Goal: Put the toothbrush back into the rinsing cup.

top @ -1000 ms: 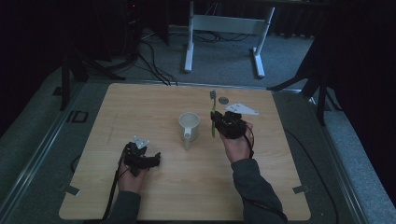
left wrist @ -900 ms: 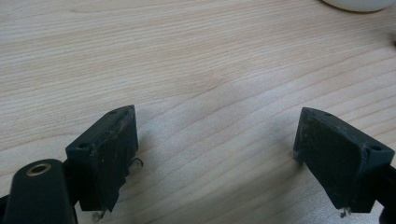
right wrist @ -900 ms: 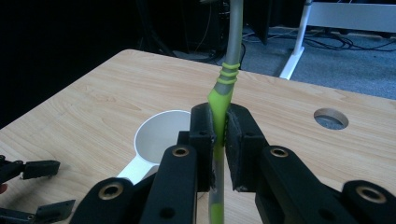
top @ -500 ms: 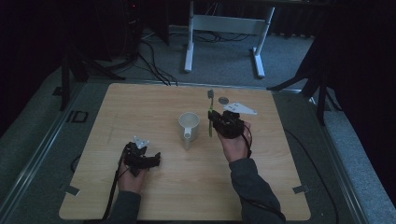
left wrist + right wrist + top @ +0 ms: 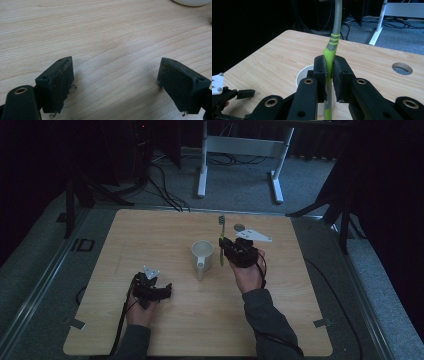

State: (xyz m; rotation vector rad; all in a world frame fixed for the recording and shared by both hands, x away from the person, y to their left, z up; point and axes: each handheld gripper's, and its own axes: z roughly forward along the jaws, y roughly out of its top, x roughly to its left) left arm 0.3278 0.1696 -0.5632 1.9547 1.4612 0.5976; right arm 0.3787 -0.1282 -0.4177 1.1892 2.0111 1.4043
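Note:
A toothbrush (image 5: 221, 236) with a green and grey handle (image 5: 332, 47) stands nearly upright, and my right gripper (image 5: 223, 246) (image 5: 330, 66) is shut on it just right of a white mug (image 5: 202, 253). In the right gripper view the mug's rim (image 5: 303, 73) lies just behind and below the jaws. My left gripper (image 5: 162, 290) rests low on the wooden table (image 5: 150, 235), left of and nearer than the mug. Its jaws (image 5: 115, 72) stand wide open over bare wood with nothing between them. It also appears at the lower left of the right gripper view (image 5: 239, 93).
A round hole (image 5: 239, 226) (image 5: 402, 68) is cut in the tabletop near the far edge, behind the right gripper. Beyond the table stand a white desk frame (image 5: 240, 147) and cables on a grey floor. The table's edges drop to dark surroundings.
The toothbrush in my right gripper has edged slightly left, toward the mug. My left gripper has stayed where it was.

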